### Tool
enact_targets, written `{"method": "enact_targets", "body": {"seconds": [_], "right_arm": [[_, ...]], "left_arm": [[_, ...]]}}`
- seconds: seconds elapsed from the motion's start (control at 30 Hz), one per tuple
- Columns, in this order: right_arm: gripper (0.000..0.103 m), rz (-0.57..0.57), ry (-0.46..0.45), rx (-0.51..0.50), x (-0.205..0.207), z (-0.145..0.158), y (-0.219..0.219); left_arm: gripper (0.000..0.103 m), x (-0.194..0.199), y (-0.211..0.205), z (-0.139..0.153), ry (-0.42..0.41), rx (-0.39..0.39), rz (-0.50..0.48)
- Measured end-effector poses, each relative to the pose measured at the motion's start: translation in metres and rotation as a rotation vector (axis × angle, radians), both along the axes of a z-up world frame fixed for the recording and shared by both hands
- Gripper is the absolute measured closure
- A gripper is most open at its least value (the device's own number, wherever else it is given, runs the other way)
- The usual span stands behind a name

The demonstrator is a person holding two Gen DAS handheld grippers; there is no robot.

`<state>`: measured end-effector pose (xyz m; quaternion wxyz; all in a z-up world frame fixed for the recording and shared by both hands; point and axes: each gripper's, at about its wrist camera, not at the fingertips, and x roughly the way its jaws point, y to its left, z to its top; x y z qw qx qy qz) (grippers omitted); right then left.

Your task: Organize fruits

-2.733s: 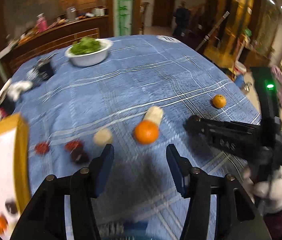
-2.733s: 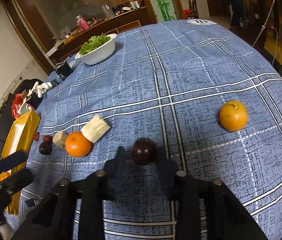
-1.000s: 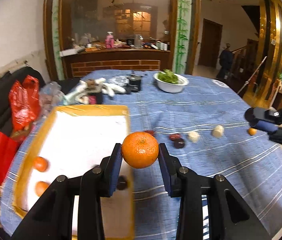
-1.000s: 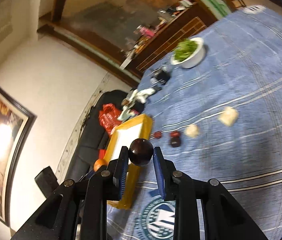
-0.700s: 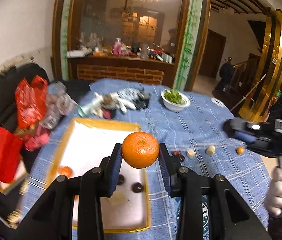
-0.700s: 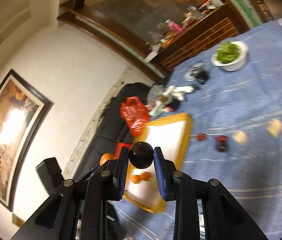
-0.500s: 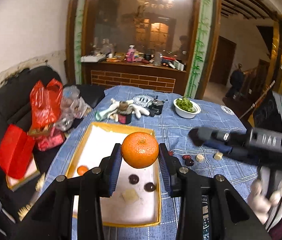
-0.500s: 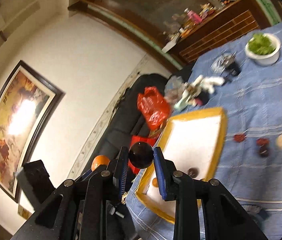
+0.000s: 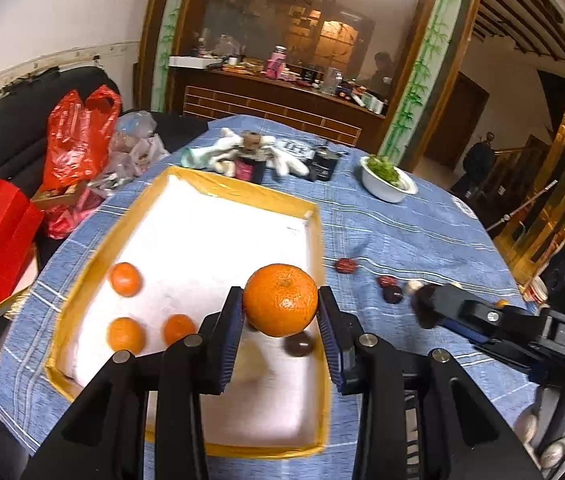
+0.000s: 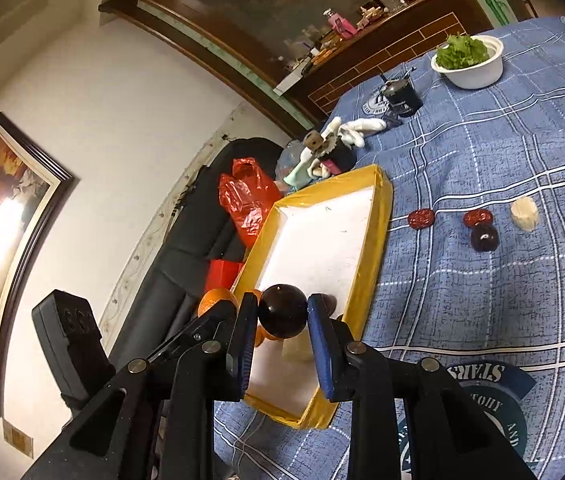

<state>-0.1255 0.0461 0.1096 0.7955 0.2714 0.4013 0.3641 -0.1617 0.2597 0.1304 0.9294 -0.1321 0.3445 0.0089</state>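
Now the bench [image 9: 422,240], under a blue checked cloth, carries a yellow-rimmed tray [image 9: 314,240] with a white floor at its left side. Inside the tray lie three small oranges [image 9: 124,278] toward the left and a dark round fruit [image 9: 299,345] at the near right. The left tool [image 9: 280,316] is clamped on a large orange [image 9: 280,299], held above the near right part of the tray. The right tool [image 10: 282,320] is clamped on a dark plum [image 10: 282,317] over the tray's near end, seen from the right wrist view. Still out on the cloth, right of the tray, are two red dates [image 10: 421,218], another dark fruit [image 10: 484,237] and two pale chunks [image 10: 524,208].

The step in hand appears to be setting both fruits into the tray. To do it well, each tool should come low over bare white floor before its pads part, since round fruit dropped from height would likely roll or knock its neighbours. The orange probably belongs beside the three oranges, the plum beside the dark fruit. With both tools close over the same end, one should let go before the other to avoid a clash.
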Motion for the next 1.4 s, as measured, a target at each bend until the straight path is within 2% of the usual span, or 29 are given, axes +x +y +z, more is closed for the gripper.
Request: {"method": "enact_targets", "body": {"seconds": [0.1,0.27,0.4,0.47,0.5,0.53,0.6,0.73,0.83,0.93,1.0,1.17,1.23,1.4], "right_arm": [[0.073,0.030,0.002,-0.029,0.005,-0.001,0.014],[0.073,0.102,0.013,-0.143,0.022,-0.011,0.058],[0.073,0.142,0.019,-0.266,0.038,-0.032,0.100],[0.073,0.139,0.019,-0.309,0.047,-0.039,0.115],[0.068,0.134,0.015,-0.322,0.051,-0.041,0.120],[0.056,0.127,0.010,-0.334,0.054,-0.042,0.122],[0.041,0.107,-0.007,-0.328,0.054,-0.039,0.122],[0.039,0.079,-0.036,-0.325,0.051,-0.029,0.110],[0.039,0.032,-0.062,-0.313,0.038,-0.019,0.090],[0.039,-0.034,-0.095,-0.330,0.020,-0.014,0.068],[0.039,-0.098,-0.117,-0.361,0.008,-0.013,0.049],[0.040,-0.316,-0.215,-0.516,-0.023,-0.010,0.005],[0.040,-0.361,-0.220,-0.530,-0.032,-0.011,-0.009],[0.039,-0.405,-0.178,-0.514,-0.041,-0.018,-0.042]], "left_arm": [[0.068,0.004,0.024,-0.005,0.003,-0.005,0.041],[0.068,0.034,0.056,-0.011,0.080,-0.054,0.037],[0.067,0.064,0.066,-0.028,0.137,-0.005,0.040],[0.067,0.077,0.077,-0.041,0.178,-0.006,0.064],[0.065,0.080,0.082,-0.045,0.194,-0.015,0.074],[0.062,0.081,0.087,-0.047,0.202,-0.028,0.082],[0.044,0.076,0.093,-0.045,0.181,-0.053,0.089],[0.039,0.061,0.094,-0.029,0.127,-0.032,0.120],[0.033,0.044,0.079,-0.012,0.078,-0.010,0.156],[0.018,0.025,0.051,0.002,0.027,0.053,0.211],[0.011,0.012,0.024,0.010,-0.016,0.097,0.200],[0.010,-0.026,-0.049,0.028,-0.150,0.183,0.134],[0.009,-0.036,-0.070,0.032,-0.190,0.222,0.135],[0.009,-0.043,-0.095,0.038,-0.186,0.244,0.121]]}}
